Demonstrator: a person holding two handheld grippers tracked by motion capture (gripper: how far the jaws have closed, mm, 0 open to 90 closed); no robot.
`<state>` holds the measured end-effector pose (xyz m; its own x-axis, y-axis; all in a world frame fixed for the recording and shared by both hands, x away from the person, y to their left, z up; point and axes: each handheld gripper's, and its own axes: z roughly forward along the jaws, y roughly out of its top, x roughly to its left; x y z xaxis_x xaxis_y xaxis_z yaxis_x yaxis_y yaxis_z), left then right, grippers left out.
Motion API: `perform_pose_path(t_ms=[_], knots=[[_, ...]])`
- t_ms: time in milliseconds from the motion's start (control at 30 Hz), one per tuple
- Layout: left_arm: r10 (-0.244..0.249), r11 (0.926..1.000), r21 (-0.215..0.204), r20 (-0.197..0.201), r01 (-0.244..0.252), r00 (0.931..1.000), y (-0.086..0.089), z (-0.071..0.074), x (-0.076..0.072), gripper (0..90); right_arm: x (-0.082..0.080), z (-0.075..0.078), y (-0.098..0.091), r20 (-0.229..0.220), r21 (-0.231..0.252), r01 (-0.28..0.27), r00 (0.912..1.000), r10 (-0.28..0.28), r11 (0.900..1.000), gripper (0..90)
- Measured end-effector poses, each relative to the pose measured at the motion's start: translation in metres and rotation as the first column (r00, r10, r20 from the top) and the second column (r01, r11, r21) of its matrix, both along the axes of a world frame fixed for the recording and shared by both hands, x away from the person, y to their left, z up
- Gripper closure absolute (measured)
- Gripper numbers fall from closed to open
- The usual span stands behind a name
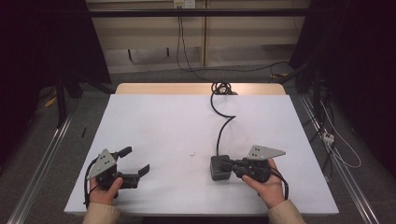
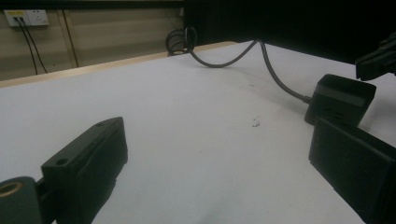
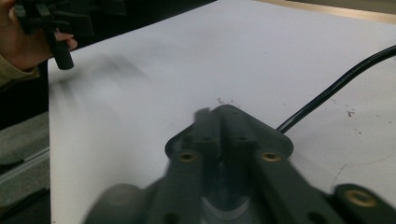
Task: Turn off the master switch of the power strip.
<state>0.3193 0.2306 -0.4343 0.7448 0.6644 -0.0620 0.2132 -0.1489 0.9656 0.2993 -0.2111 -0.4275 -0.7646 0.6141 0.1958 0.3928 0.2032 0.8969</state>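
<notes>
Right hand-held gripper (image 1: pixel 229 164) has its jaws against the black power adapter (image 1: pixel 219 167); whether they are clamped on it I cannot tell. The adapter sits on the worktop (image 1: pixel 163 126), right of centre near the front. Left hand-held gripper (image 1: pixel 135 161) is spread wide, empty, well apart. Looks like an early stage: adapter not lifted. It is a matte boxy plastic block; its rubbery round cable (image 1: pixel 223 122) snakes to a coil at the far edge. The worktop is smooth and white.

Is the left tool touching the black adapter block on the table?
Apart. The high view shows bare white table between the open left tool and the black adapter block, which sits at the right tool.
</notes>
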Motion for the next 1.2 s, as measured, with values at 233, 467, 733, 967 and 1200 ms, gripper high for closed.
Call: perform_pose_path(t_ms=[233, 467, 733, 967, 1200], knots=[[0.001, 1.0000, -0.005, -0.002, -0.001, 1.0000, -0.0006, -0.0005, -0.0001, 4.2, 0.0008, 0.0029, -0.0003, -0.011, 0.009, -0.005, 0.9999, 0.005, 0.9999, 67.5], [-0.001, 1.0000, -0.004, 0.002, 0.001, 1.0000, 0.0006, 0.0000, 0.0000, 4.2, 0.0014, 0.0027, 0.0010, -0.025, 0.002, 0.006, 0.9997, -0.006, 1.0000, 50.6], [-0.001, 1.0000, -0.003, 0.004, 0.001, 1.0000, 0.0010, 0.0001, -0.0001, 4.2, 0.0026, 0.0036, -0.0006, -0.036, 0.020, -0.001, 0.9993, 0.002, 0.9998, 36.1], [-0.003, 1.0000, -0.003, 0.004, 0.003, 1.0000, 0.0006, 0.0000, -0.0004, 4.2, 0.0039, 0.0024, -0.0007, -0.049, 0.010, -0.013, 0.9987, 0.013, 0.9999, 25.0], [-0.001, 1.0000, -0.002, 0.003, 0.001, 1.0000, 0.0008, 0.0003, -0.0004, 4.2, 0.0039, 0.0025, -0.0038, -0.044, 0.011, -0.026, 0.9987, 0.027, 0.9996, 18.8]])
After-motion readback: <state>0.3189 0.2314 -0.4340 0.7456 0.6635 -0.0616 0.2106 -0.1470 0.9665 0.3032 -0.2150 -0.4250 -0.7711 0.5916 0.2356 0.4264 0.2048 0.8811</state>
